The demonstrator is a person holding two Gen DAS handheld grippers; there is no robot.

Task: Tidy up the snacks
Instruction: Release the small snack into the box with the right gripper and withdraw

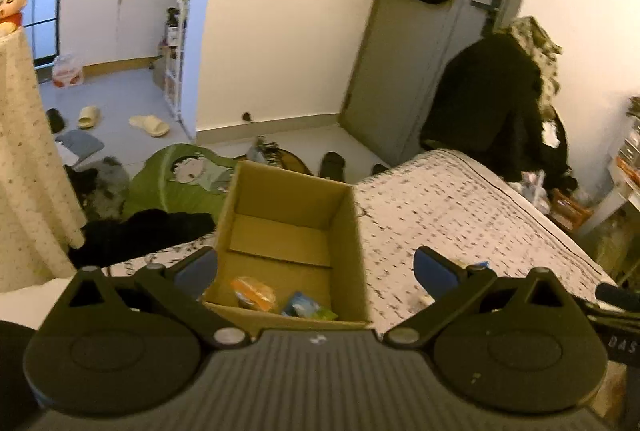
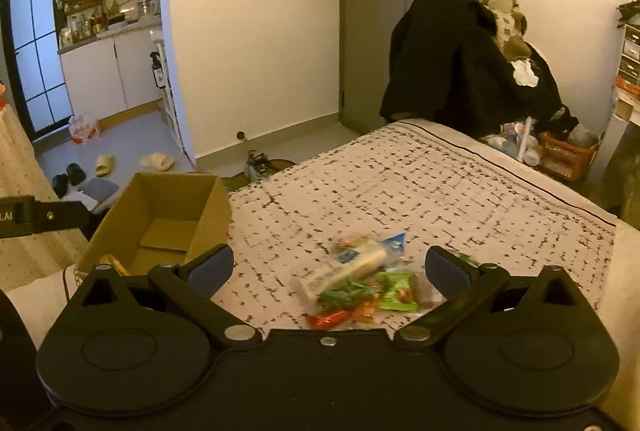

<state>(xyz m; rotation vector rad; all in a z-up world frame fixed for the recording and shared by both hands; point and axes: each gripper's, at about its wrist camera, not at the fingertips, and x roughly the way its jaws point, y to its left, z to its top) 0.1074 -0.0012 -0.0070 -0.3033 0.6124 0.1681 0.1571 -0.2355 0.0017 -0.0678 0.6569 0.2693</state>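
The cardboard box [image 1: 280, 231] is plain brown paper board, dull and smooth. The bed cover [image 2: 420, 199] is soft cloth with dark stitches. The snack packs [image 2: 360, 287] at the lower middle are shiny plastic. Each tool has matt black plastic arms and blue pads [image 2: 212, 267].

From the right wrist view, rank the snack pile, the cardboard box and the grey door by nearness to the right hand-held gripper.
1. Snack pile: on the bed, between the open right hand-held gripper's fingers.
2. Cardboard box: to the left, at the bed's edge.
3. Grey door: far wall, beyond the bed.
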